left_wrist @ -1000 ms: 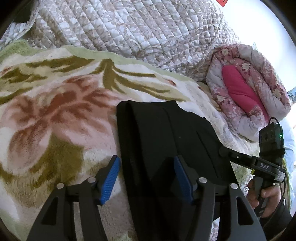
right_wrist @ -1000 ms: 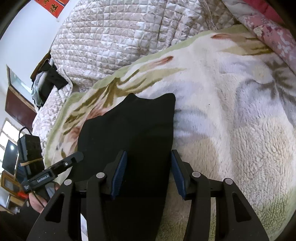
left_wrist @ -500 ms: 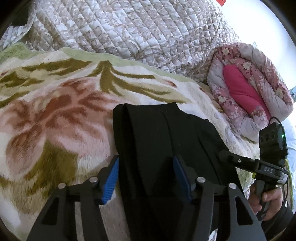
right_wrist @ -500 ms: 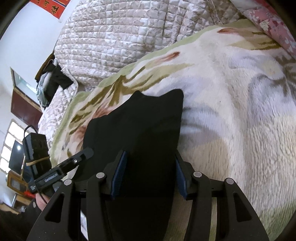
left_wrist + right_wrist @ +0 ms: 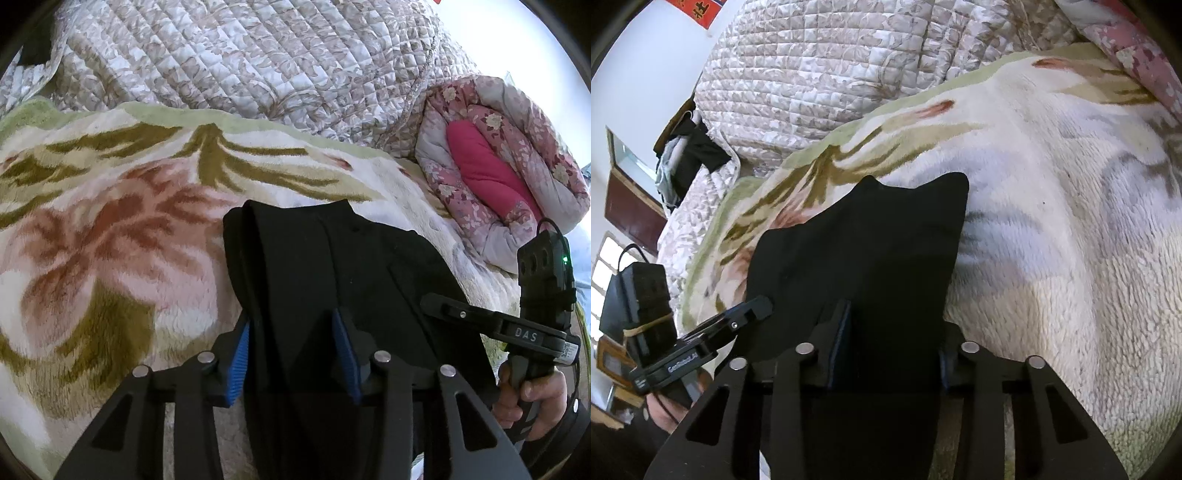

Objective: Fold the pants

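Observation:
Black pants (image 5: 325,266) lie folded lengthwise on a fluffy floral blanket (image 5: 110,240), running away from me. My left gripper (image 5: 293,350) straddles the pants' left edge near their close end, its blue pads apart with cloth between them. My right gripper (image 5: 894,343) straddles the right edge of the pants (image 5: 871,243), jaws apart around the cloth. Each gripper shows in the other's view: the right one (image 5: 480,317) and the left one (image 5: 720,332).
A quilted beige bedspread (image 5: 258,66) is heaped behind the blanket. A rolled pink floral quilt (image 5: 498,166) lies at the right. Dark clothes (image 5: 694,155) and a window sit at the far left of the right wrist view.
Both grippers have moved forward over the near end of the pants and narrowed their jaws around the cloth. The pants' far end has shifted slightly.

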{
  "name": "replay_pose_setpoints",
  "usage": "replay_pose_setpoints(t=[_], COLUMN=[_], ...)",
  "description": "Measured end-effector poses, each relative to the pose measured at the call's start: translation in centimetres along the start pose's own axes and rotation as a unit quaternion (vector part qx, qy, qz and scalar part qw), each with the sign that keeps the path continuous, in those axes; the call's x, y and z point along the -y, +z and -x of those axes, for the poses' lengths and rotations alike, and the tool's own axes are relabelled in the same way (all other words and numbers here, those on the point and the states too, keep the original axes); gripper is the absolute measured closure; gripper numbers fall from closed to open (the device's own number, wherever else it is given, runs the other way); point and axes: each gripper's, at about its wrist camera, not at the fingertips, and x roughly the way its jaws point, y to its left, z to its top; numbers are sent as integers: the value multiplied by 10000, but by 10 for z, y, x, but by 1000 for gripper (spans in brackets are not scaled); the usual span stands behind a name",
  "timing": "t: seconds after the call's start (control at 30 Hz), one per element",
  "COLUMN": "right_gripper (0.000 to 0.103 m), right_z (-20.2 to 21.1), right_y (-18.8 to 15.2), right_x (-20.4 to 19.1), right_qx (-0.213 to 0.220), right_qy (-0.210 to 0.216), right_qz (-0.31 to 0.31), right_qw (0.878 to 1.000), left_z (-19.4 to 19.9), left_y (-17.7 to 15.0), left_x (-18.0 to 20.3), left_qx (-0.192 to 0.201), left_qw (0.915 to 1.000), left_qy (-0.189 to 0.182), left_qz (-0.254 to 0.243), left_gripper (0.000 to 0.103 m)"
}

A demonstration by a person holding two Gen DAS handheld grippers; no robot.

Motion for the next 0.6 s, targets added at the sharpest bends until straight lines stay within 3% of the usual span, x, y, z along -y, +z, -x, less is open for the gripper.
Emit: replay_pose_setpoints(t=[0.27, 0.6], right_gripper=[85, 87], right_z=[7, 28], right_y=[-3, -1], right_x=[-4, -34], right_qx=[140, 447], right_qy=[-95, 30], right_qz=[105, 467], right_qw=[9998, 9979], left_z=[6, 27], left_y=[2, 5], left_x=[12, 23], left_qx=[85, 273], left_qw=[9996, 9984], left_qy=[99, 71], left_qz=[-257, -496], left_gripper=[69, 79])
